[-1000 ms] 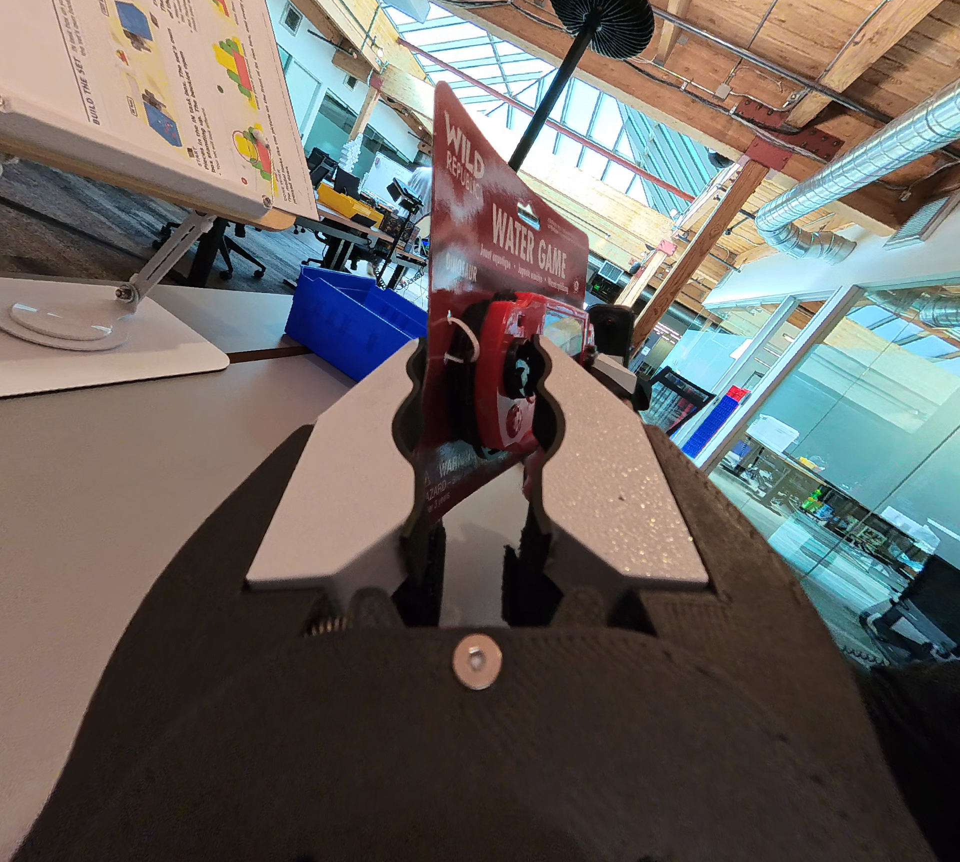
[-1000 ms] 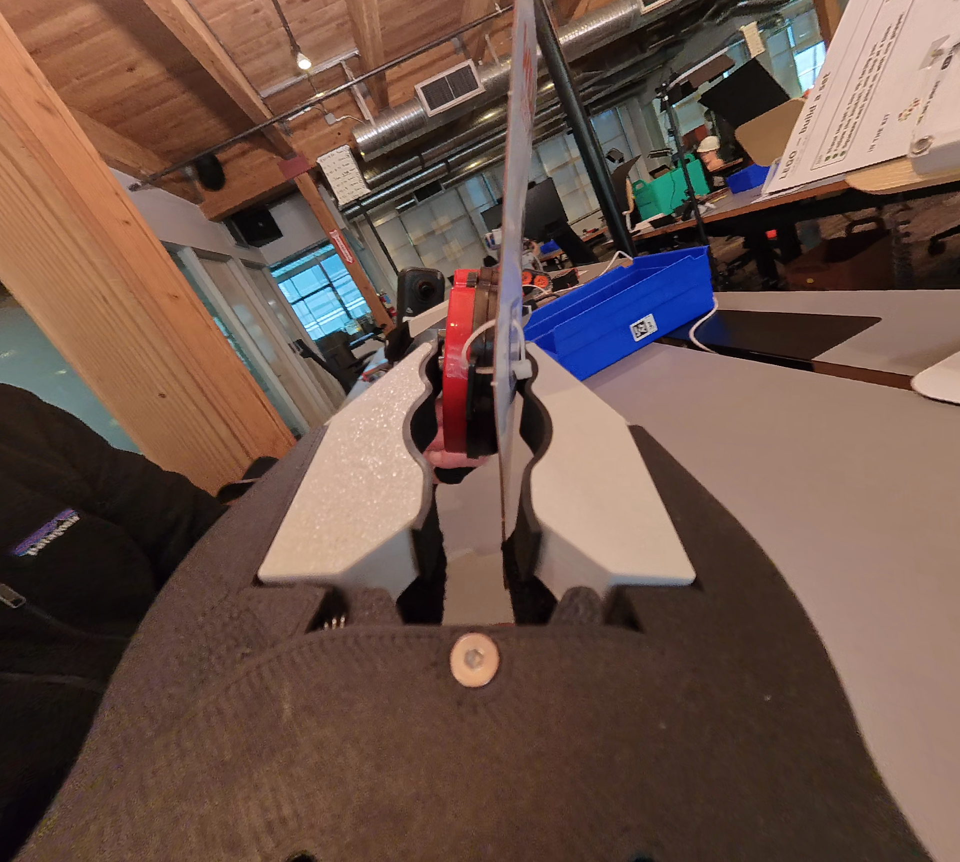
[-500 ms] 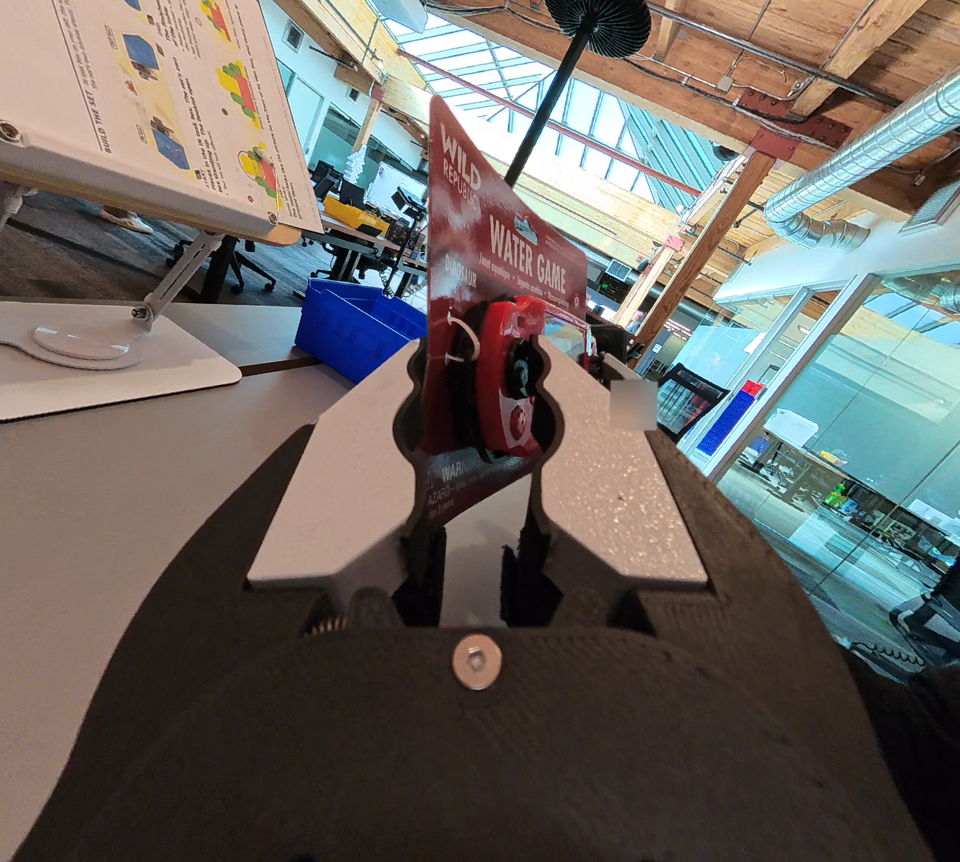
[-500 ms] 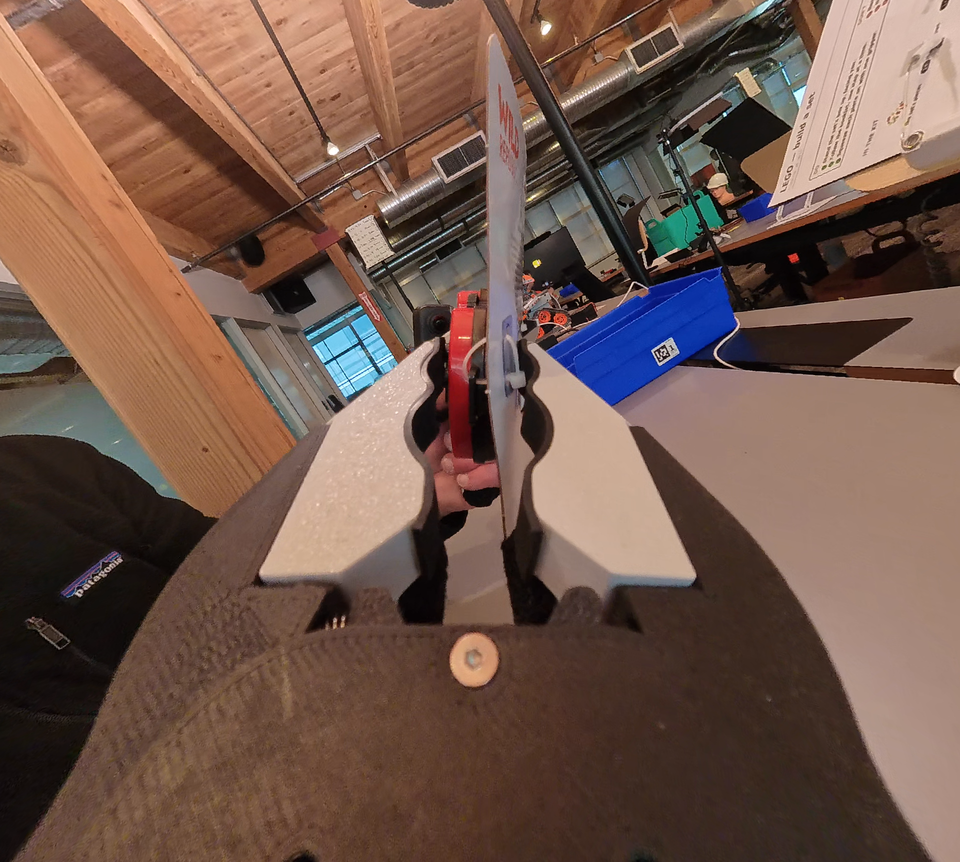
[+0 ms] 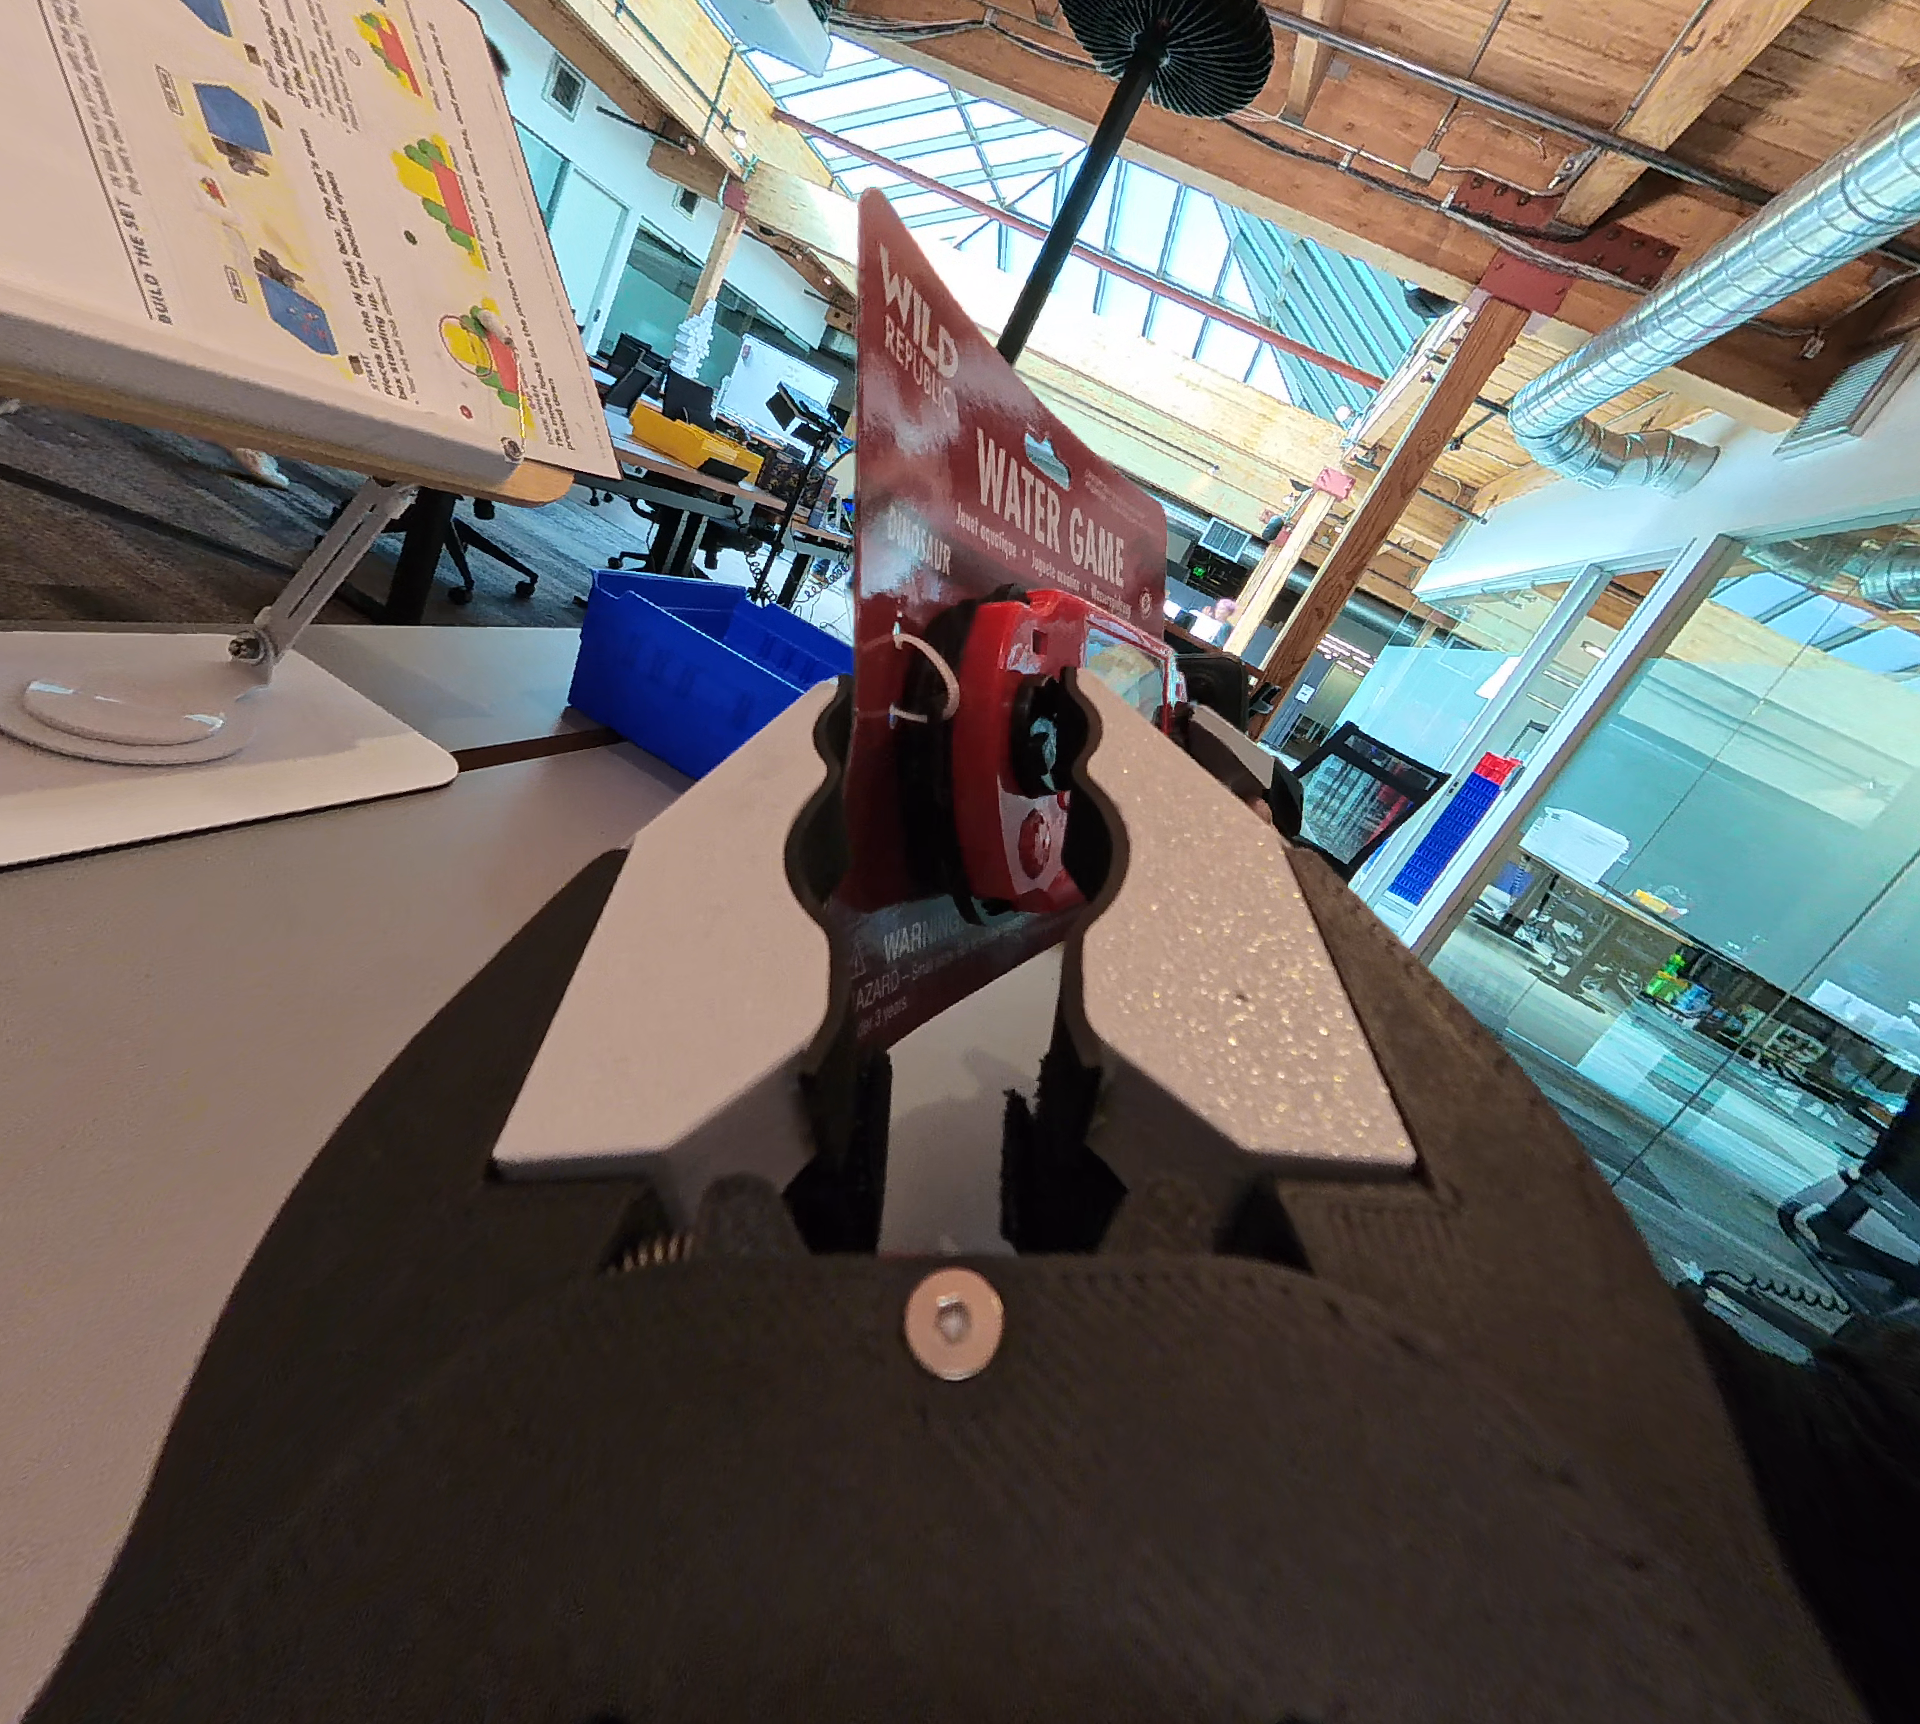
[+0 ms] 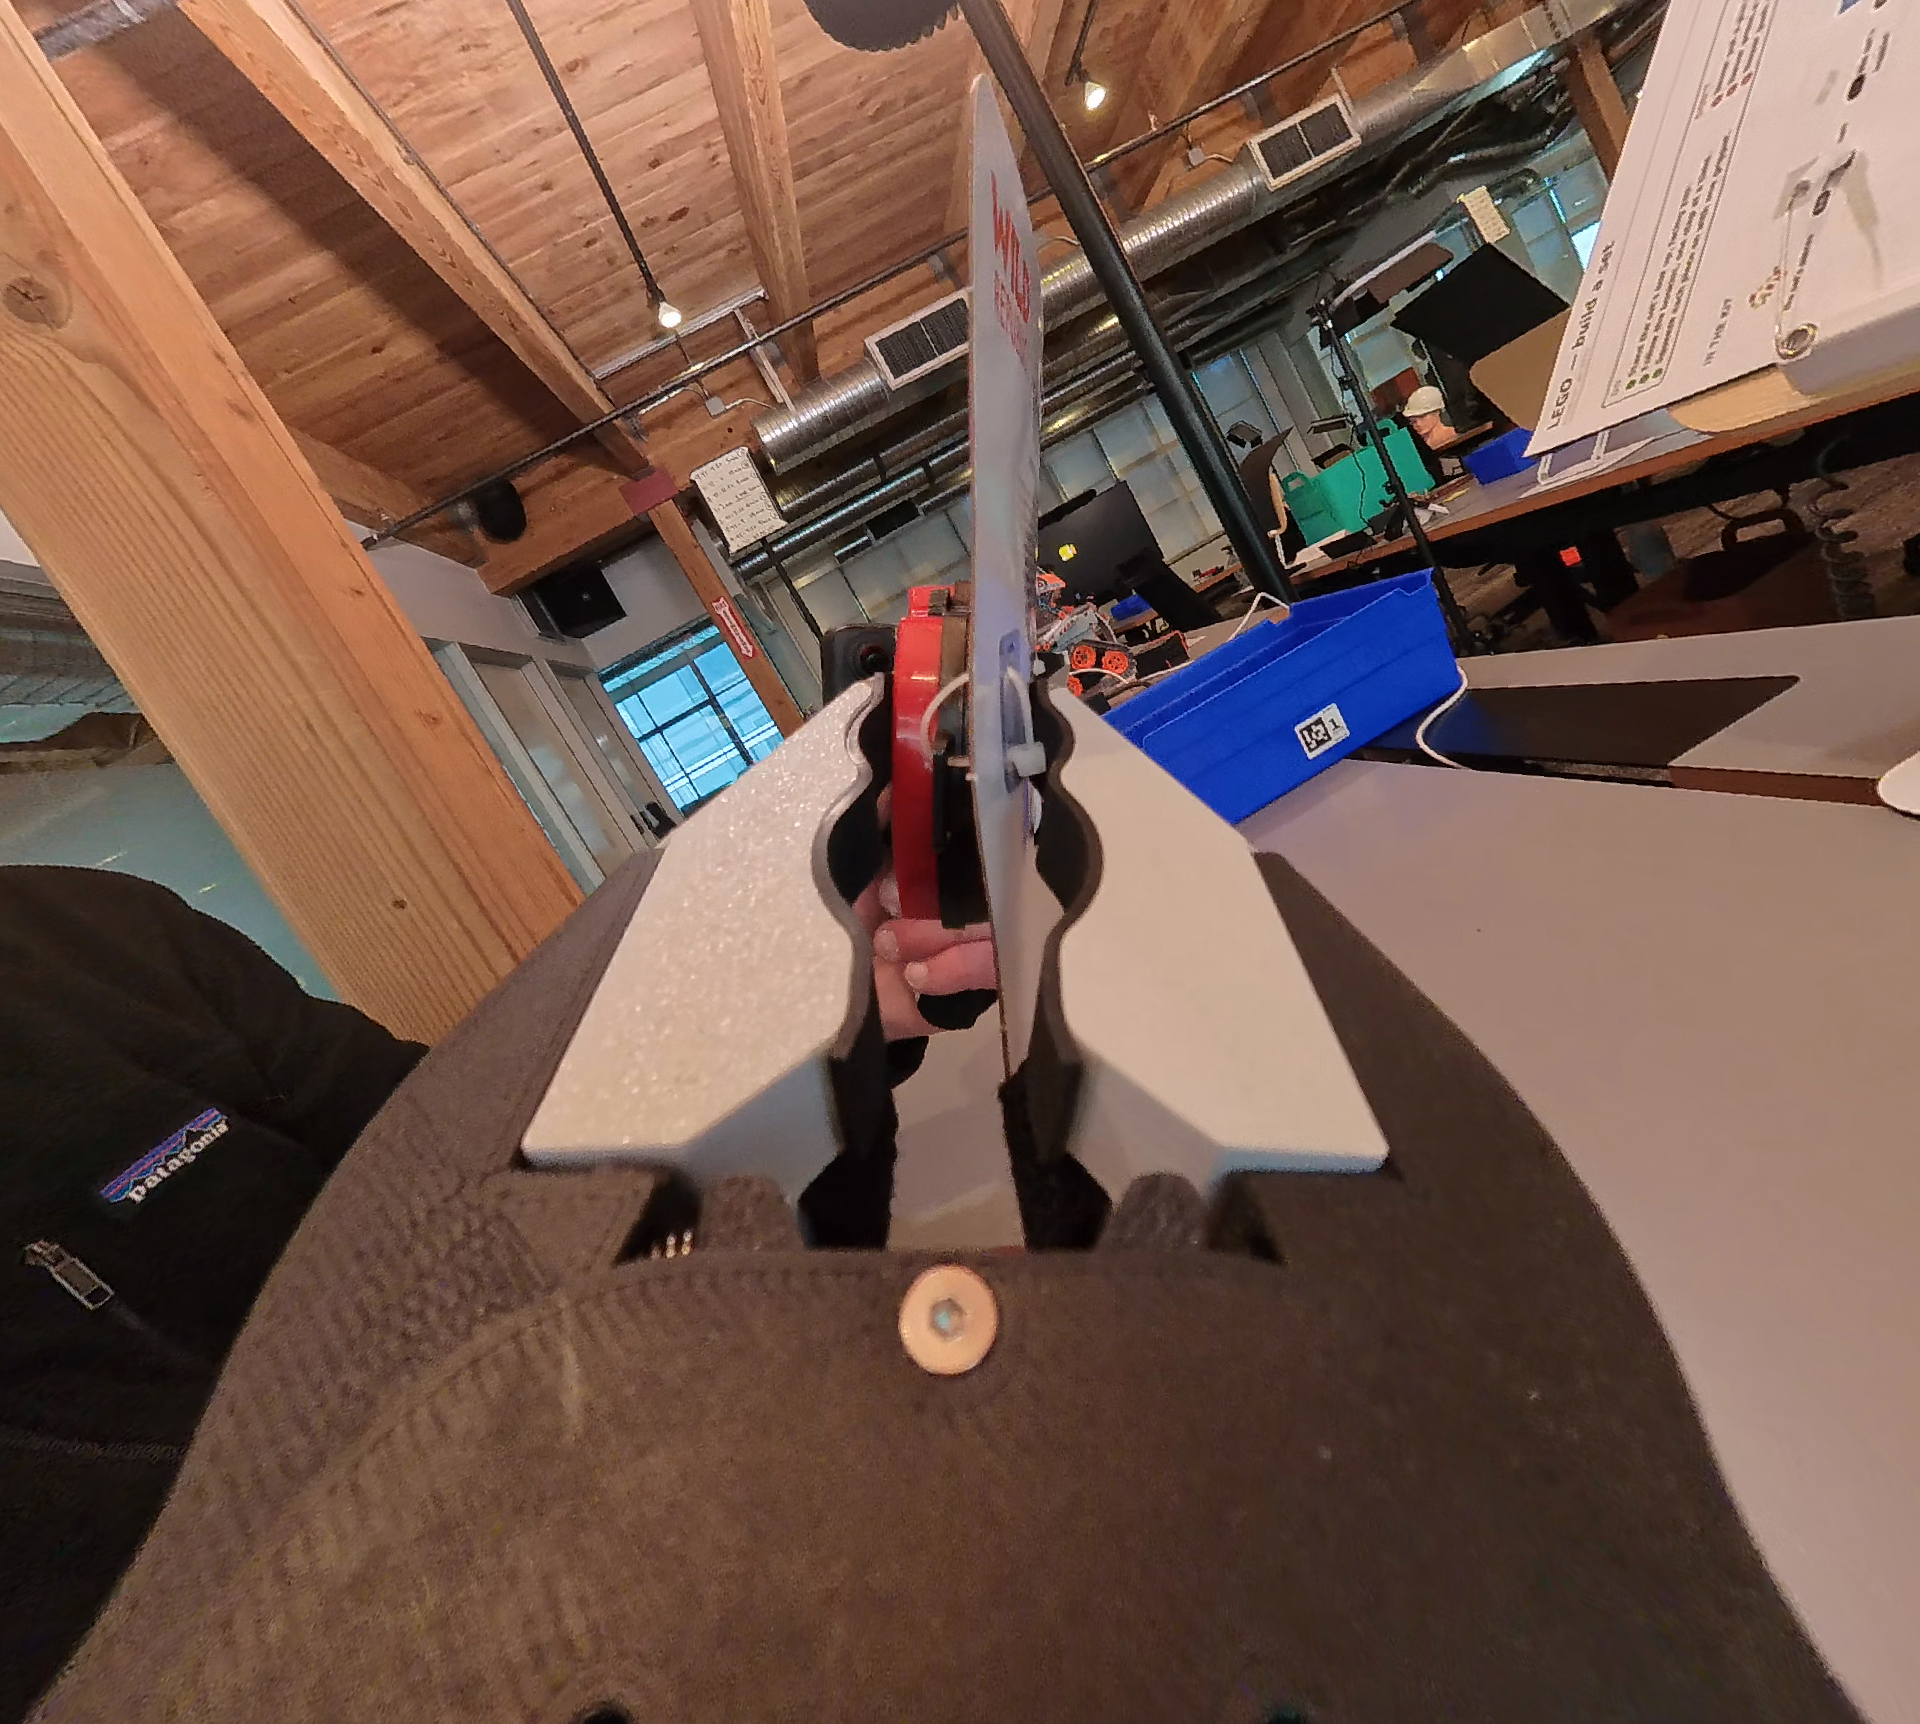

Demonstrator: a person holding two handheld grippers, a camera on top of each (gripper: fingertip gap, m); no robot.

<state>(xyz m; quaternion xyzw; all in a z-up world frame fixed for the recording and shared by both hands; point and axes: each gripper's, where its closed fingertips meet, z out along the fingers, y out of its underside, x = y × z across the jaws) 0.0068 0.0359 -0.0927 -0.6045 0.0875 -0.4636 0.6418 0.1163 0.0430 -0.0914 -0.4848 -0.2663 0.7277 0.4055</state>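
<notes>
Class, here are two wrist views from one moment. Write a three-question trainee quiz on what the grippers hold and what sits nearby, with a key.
1. True or false: the left gripper is open and holds nothing.
2. What ties the red toy to its red backing card? A) white zip tie B) tape C) metal clip
3. Fill in: behind the card, on the grey table, stands a ____ bin.

Key: 1 false, it is shut on the red toy, like the right gripper; 2 A; 3 blue.
</notes>
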